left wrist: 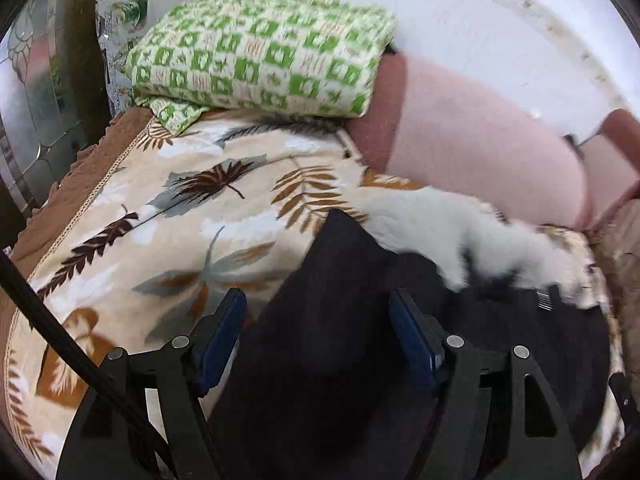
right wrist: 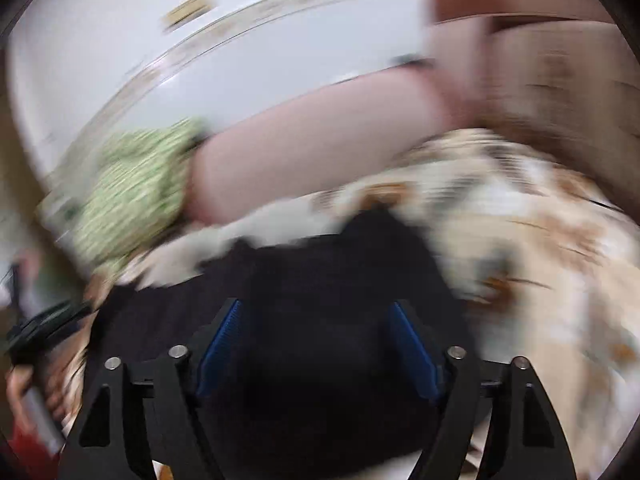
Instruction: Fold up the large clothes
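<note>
A large dark garment (left wrist: 352, 280) with a white furry collar (left wrist: 460, 236) lies on a leaf-patterned blanket (left wrist: 160, 216) on a bed. My left gripper (left wrist: 318, 304) is open, its blue pads (left wrist: 224, 332) wide apart over the garment's left edge. In the blurred right wrist view the same dark garment (right wrist: 320, 280) and white collar (right wrist: 224, 240) lie below my right gripper (right wrist: 316, 316), which is open with the fabric under and between its fingers.
A folded green checked blanket (left wrist: 260, 40) lies at the head of the bed, next to a pink bolster (left wrist: 480, 144) along the white wall. A dark rod (left wrist: 60, 328) crosses the left. The other gripper's tip (left wrist: 624, 400) shows at right.
</note>
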Action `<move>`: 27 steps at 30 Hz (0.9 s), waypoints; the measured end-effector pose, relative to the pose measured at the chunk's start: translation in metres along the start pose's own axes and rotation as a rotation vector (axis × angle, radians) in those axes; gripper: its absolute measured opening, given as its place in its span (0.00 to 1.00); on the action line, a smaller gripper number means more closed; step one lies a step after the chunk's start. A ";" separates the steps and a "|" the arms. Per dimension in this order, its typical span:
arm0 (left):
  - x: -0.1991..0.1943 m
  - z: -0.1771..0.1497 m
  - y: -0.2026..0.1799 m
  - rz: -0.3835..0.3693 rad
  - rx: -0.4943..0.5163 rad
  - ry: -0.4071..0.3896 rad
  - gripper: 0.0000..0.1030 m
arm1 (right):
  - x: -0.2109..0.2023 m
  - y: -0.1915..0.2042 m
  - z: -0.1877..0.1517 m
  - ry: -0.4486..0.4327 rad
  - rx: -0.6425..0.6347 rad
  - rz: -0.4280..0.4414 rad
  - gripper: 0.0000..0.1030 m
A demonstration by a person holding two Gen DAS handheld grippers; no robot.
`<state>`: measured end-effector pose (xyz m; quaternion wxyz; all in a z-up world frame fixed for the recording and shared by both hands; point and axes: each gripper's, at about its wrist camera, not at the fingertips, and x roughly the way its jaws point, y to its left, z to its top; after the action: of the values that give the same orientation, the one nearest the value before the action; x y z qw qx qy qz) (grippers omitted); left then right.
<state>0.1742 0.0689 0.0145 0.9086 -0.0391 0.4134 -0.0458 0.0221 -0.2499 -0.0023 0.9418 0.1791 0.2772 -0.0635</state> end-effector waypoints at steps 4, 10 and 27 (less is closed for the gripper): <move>0.058 0.002 0.011 0.078 -0.040 0.125 0.71 | 0.086 0.010 0.018 0.119 -0.075 -0.017 0.76; 0.110 -0.010 0.062 -0.090 -0.316 0.245 0.85 | 0.149 -0.001 0.027 0.238 -0.056 -0.047 0.94; -0.100 -0.053 0.045 0.189 -0.068 -0.227 0.88 | 0.055 0.036 0.009 0.077 -0.136 -0.120 0.99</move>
<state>0.0713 0.1234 0.0492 0.9478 -0.0356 0.3113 0.0588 0.0805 -0.2213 -0.0140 0.9350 0.0999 0.3270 -0.0937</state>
